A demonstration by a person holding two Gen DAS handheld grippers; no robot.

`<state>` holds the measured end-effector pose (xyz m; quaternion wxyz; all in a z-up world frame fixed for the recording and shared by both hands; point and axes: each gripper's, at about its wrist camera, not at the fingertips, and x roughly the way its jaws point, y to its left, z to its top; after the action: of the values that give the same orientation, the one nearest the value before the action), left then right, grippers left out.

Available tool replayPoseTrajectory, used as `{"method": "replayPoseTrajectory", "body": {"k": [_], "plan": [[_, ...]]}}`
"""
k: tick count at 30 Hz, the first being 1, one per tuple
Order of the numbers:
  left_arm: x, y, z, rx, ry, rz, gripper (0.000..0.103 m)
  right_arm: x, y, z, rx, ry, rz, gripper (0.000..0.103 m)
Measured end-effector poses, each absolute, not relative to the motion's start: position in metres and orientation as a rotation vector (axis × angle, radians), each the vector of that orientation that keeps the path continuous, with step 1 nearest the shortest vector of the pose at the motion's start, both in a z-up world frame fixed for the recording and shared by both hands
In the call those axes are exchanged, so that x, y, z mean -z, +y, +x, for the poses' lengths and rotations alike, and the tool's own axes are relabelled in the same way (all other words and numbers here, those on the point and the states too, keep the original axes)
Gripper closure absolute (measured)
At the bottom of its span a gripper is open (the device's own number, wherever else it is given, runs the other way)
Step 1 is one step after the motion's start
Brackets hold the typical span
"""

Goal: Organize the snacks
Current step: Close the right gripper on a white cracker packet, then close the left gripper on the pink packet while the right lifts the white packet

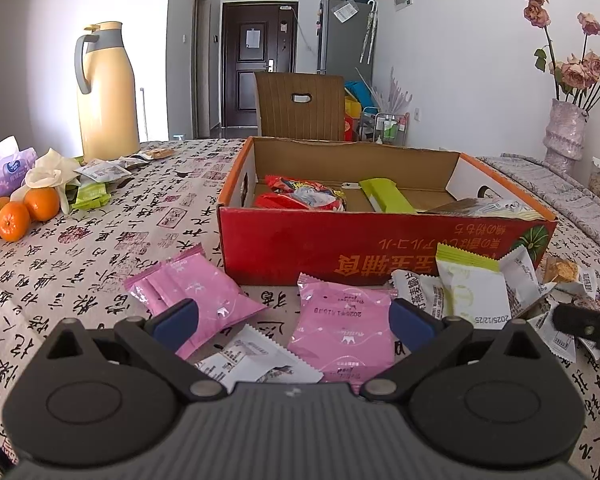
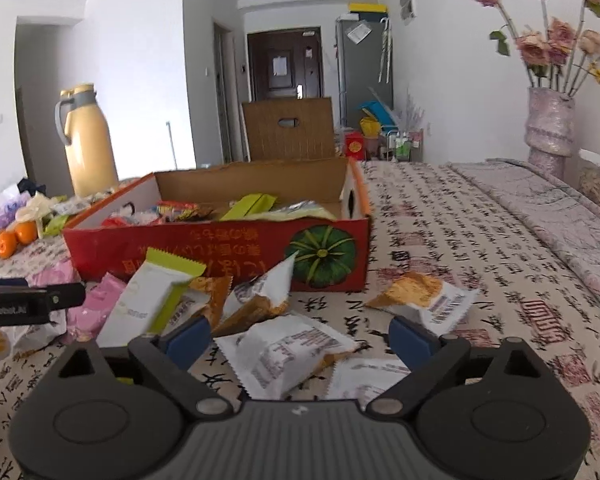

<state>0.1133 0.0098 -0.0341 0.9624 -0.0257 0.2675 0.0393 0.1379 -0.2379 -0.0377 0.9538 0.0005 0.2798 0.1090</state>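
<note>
Hidden: the box (image 1: 380, 240) wall cuts off most of the red, green and yellow packets inside it; print on the white packets is too blurred for me to read.
Surface: a tablecloth (image 1: 140, 216) with black script; door and fridge far behind.
Left view only: two pink packets (image 1: 342, 332) near my left tongs (image 1: 294, 320), released, gripping nothing.
Right view only: a white-and-orange packet (image 2: 288, 350) between my right tongs (image 2: 300, 334), spread wide, not pinching it.
Snacks: scattered before the box.

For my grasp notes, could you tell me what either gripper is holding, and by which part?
Nothing is held. The left gripper and right gripper stand open above loose packets on the tablecloth.
</note>
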Motion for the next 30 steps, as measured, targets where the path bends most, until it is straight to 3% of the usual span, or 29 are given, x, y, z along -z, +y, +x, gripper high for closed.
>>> {"method": "replayPoseTrajectory", "body": {"k": [4, 7, 23, 26, 28, 30], "plan": [[0.034, 0.011, 0.113, -0.081, 0.541, -0.057, 0.0, 0.045, -0.23, 0.158, -0.193, 0.629, -0.005, 0.008], [0.034, 0.011, 0.113, -0.078, 0.54, -0.059, 0.0, 0.049, -0.227, 0.167, -0.197, 0.658, -0.007, 0.018], [0.034, 0.013, 0.113, -0.082, 0.539, -0.071, 0.0, 0.054, -0.216, 0.156, -0.237, 0.647, -0.082, 0.034], [0.034, 0.014, 0.113, -0.083, 0.538, -0.073, 0.0, 0.053, -0.215, 0.151, -0.25, 0.634, -0.086, 0.042], [0.034, 0.013, 0.112, -0.083, 0.538, -0.075, 0.0, 0.052, -0.216, 0.148, -0.273, 0.631, -0.078, 0.056], [0.034, 0.013, 0.112, -0.084, 0.537, -0.074, 0.0, 0.051, -0.216, 0.145, -0.273, 0.626, -0.077, 0.056]]}}
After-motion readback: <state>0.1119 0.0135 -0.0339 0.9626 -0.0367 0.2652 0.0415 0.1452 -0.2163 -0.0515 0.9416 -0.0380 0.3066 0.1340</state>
